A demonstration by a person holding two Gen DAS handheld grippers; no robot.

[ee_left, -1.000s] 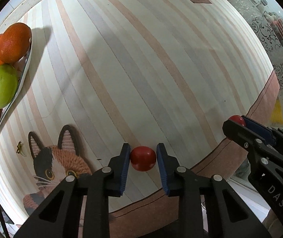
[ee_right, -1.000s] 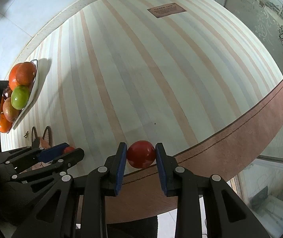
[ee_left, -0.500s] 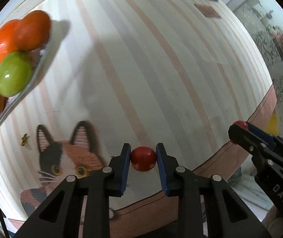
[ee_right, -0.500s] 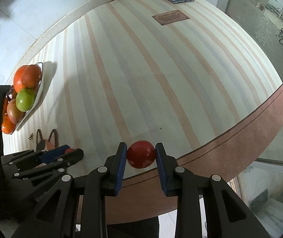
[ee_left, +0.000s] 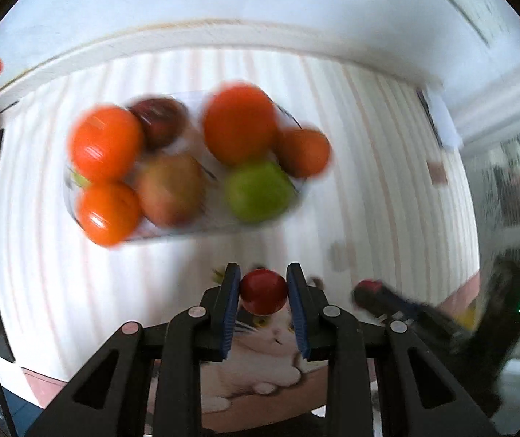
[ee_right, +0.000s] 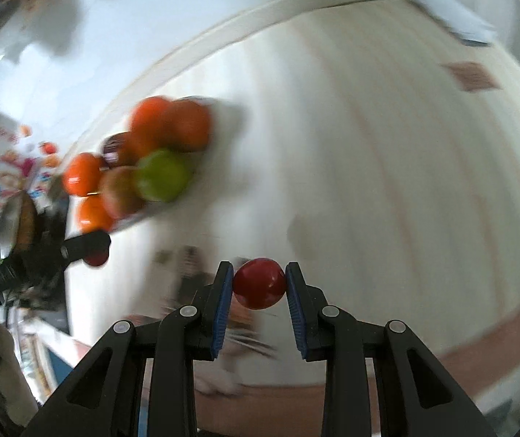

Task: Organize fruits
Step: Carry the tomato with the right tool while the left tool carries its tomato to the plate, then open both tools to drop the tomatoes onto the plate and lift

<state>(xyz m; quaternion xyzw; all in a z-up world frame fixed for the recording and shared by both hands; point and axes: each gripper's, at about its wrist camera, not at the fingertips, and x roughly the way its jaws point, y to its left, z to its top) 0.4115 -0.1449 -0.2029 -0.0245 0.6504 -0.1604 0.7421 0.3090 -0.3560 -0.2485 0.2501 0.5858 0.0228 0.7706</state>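
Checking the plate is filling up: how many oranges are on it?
4: two at the plate's left, upper and lower; two at its right, large and far-right. Blur or piling may hide others.

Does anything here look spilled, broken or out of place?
Nothing stands out. The fruit sits piled in its dish, and each gripper, left and right, holds one small red fruit cleanly. The pictures are motion-blurred, so fine damage wouldn't show.
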